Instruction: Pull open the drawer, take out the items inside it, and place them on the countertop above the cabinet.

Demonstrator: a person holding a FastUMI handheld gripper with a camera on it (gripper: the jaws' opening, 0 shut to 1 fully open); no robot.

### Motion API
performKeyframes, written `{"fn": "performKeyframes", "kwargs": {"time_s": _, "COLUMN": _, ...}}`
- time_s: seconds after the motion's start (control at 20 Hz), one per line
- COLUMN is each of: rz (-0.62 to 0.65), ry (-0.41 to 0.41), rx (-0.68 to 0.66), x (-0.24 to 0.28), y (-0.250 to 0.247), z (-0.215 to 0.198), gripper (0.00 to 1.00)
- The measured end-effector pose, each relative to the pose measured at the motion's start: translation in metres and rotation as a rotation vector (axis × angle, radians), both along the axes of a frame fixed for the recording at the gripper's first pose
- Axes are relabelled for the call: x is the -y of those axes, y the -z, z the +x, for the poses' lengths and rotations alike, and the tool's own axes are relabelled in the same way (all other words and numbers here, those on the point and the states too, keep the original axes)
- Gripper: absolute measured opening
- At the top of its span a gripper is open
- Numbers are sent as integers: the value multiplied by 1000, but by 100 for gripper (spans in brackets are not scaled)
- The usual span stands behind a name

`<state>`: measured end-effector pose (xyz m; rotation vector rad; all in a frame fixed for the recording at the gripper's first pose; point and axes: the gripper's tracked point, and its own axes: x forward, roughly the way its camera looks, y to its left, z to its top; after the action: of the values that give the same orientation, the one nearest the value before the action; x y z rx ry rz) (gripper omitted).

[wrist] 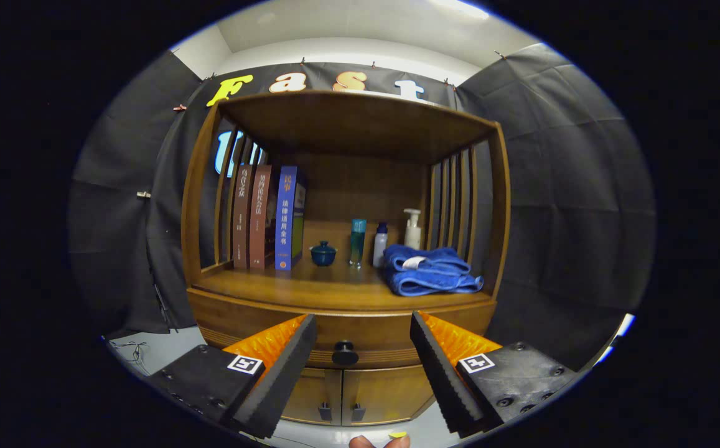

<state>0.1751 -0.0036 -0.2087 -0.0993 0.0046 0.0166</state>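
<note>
Here's the drawer (pixel 347 339), shut flush in the front of the wooden cabinet (pixel 193 205), and its dark round knob (pixel 345 353) sits dead centre between the fingers, just ahead of the tips. The gripper (pixel 363 331) is spread wide, holding nothing, jaws well apart on either side of that knob. The knob is small, hard and likely smooth, so I'd judge the pads want to close squarely on its sides and pull straight back; a solid wood drawer will probably feel stiff and a bit heavy at first. What's inside is hidden, so how those items handle can't be told yet. Just above, the countertop (pixel 310 286) has bare wood at the front and centre, which looks like the landing room. Further back stand three books (pixel 266 214), a small lidded pot (pixel 323 254), two bottles (pixel 369 242), a pump bottle (pixel 413 229) and a folded blue towel (pixel 428 270). Below the drawer are two cabinet doors (pixel 347 395), near enough that the fingers need care.
</note>
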Motion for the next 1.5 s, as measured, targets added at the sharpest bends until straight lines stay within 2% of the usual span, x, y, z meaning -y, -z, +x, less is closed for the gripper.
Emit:
{"fn": "performKeyframes", "kwargs": {"time_s": 0.45, "rz": 40, "ry": -32, "rx": -106, "x": -5, "y": 86, "z": 73, "gripper": 99}}
{"fn": "performKeyframes", "kwargs": {"time_s": 0.65, "rz": 58, "ry": -43, "rx": -152, "x": -11, "y": 107, "z": 89, "gripper": 99}}
{"fn": "performKeyframes", "kwargs": {"time_s": 0.75, "rz": 64, "ry": -49, "rx": -162, "x": -17, "y": 112, "z": 95, "gripper": 89}}
{"fn": "performKeyframes", "kwargs": {"time_s": 0.85, "rz": 65, "ry": -12, "rx": -167, "x": -8, "y": 110, "z": 94, "gripper": 68}}
{"fn": "performKeyframes", "kwargs": {"time_s": 0.9, "rz": 88, "ry": -14, "rx": -164, "x": -8, "y": 109, "z": 96, "gripper": 52}}
{"fn": "performKeyframes", "kwargs": {"time_s": 0.95, "rz": 109, "ry": -15, "rx": -164, "x": -8, "y": 110, "z": 96, "gripper": 51}}
{"fn": "performKeyframes", "kwargs": {"time_s": 1.0, "rz": 127, "ry": -24, "rx": -164, "x": -8, "y": 110, "z": 102, "gripper": 44}}
{"fn": "performKeyframes", "kwargs": {"time_s": 1.05, "rz": 120, "ry": -24, "rx": -170, "x": -8, "y": 111, "z": 99, "gripper": 43}}
{"fn": "performKeyframes", "kwargs": {"time_s": 1.15, "rz": 104, "ry": -16, "rx": -175, "x": -7, "y": 111, "z": 95, "gripper": 28}}
{"fn": "performKeyframes", "kwargs": {"time_s": 1.5, "rz": 129, "ry": -16, "rx": -192, "x": -2, "y": 111, "z": 63, "gripper": 28}}
